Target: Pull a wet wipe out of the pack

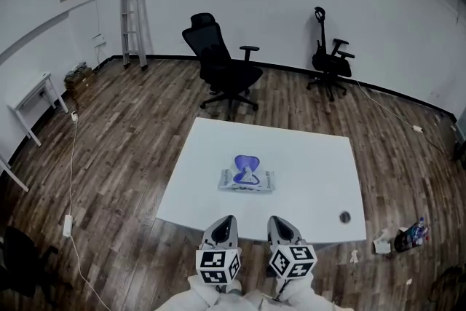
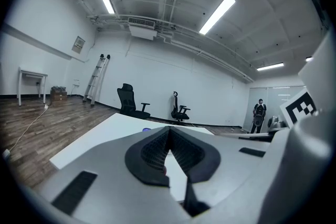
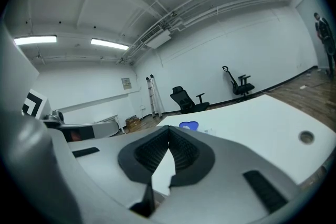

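Observation:
The wet wipe pack (image 1: 246,177) lies flat in the middle of the white table (image 1: 313,156), its purple-blue lid flipped up. My left gripper (image 1: 227,218) and right gripper (image 1: 275,220) hang side by side over the table's near edge, short of the pack and pointing at it. Both are shut, tips together, with nothing between them. In the left gripper view the shut gripper (image 2: 169,128) hides most of the pack; only a bit of the blue lid (image 2: 146,129) shows. The right gripper view shows the shut gripper (image 3: 169,128) and the blue lid (image 3: 188,125) beyond it.
A round cable hole (image 1: 344,217) sits at the table's near right corner. A black office chair (image 1: 222,65) stands just behind the table, another chair (image 1: 329,62) and a ladder (image 1: 132,14) by the wall. Small items (image 1: 408,235) lie on the floor at the right. A person (image 2: 258,115) stands far off.

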The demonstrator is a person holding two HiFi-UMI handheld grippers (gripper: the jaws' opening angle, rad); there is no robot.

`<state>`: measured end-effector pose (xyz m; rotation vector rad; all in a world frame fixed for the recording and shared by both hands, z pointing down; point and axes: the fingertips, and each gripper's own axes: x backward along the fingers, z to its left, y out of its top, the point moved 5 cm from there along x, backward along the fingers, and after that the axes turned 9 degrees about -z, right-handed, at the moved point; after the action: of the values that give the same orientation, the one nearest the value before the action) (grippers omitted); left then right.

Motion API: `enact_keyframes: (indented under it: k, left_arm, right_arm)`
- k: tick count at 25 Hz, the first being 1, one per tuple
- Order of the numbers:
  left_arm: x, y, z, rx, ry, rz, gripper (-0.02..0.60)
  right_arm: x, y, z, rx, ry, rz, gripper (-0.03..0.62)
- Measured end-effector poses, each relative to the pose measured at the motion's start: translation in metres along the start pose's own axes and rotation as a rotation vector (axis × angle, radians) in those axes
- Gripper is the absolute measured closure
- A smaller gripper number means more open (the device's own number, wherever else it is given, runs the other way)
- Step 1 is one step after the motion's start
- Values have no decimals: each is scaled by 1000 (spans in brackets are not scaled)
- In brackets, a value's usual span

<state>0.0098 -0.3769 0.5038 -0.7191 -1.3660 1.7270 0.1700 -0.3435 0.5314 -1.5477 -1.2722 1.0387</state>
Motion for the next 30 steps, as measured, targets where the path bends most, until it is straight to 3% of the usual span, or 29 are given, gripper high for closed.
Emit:
enact_keyframes:
  k: [13,30]
  left_arm:
    - [-47,-2,9,-3,-27,17,583]
    - [-60,-7,8,2,-8,27,583]
  right_arm:
    - [-37,6,-20,-17,-31,-3,585]
    - [-43,4,-29,-14,-21,24,585]
